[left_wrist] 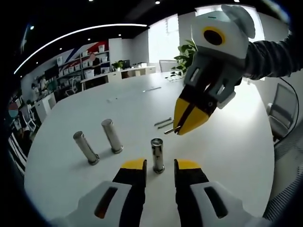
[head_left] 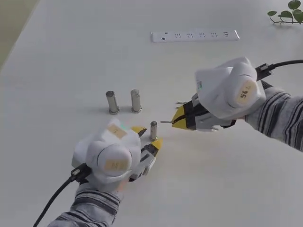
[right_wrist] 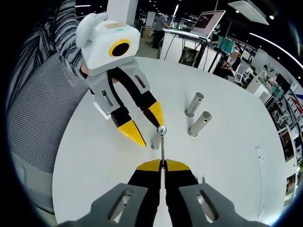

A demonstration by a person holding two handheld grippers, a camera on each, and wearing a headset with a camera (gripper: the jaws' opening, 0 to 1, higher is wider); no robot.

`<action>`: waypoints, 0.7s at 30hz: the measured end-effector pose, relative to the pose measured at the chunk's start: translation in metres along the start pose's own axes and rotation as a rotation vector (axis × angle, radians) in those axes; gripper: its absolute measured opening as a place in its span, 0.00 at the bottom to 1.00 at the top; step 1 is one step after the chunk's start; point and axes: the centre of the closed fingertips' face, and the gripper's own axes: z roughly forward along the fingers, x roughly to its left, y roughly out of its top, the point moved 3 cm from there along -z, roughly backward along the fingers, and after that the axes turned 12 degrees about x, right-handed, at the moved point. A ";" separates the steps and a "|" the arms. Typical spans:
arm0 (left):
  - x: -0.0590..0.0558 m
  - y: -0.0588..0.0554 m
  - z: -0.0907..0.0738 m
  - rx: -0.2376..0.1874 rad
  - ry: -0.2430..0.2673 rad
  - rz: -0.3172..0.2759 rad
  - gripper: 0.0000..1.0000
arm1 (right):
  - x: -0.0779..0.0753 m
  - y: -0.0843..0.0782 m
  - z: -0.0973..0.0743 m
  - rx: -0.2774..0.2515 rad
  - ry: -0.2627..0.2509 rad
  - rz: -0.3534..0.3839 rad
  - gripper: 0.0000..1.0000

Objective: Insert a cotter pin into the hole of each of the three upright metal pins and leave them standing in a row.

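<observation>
On the desk (head_left: 57,71), two pins (head_left: 112,102) stand at left. Left tool (left_wrist: 161,164) gapes wide around the third pin (left_wrist: 157,155), not touching! Right tool (right_wrist: 162,164) is clamped tight on a cotter pin (right_wrist: 162,146), tip just beside that pin's top. Its sticker (head_left: 245,92) won't read clearly, and the spare cotters (left_wrist: 163,122) are faint.

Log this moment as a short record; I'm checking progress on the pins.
left gripper: open, jaws either side of near pin
near pin: upright, no cotter in it yet
right gripper: shut on cotter, aimed at near pin's top
other pins: two, upright, side by side
spare cotters: lying on table
</observation>
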 end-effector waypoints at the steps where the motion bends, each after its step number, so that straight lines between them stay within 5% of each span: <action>1: 0.001 0.000 0.001 0.000 0.005 0.000 0.20 | 0.000 0.000 0.001 0.003 0.003 -0.003 0.00; 21: -0.001 0.001 0.010 0.003 0.031 -0.101 0.09 | 0.002 0.004 0.006 -0.021 0.018 -0.008 0.00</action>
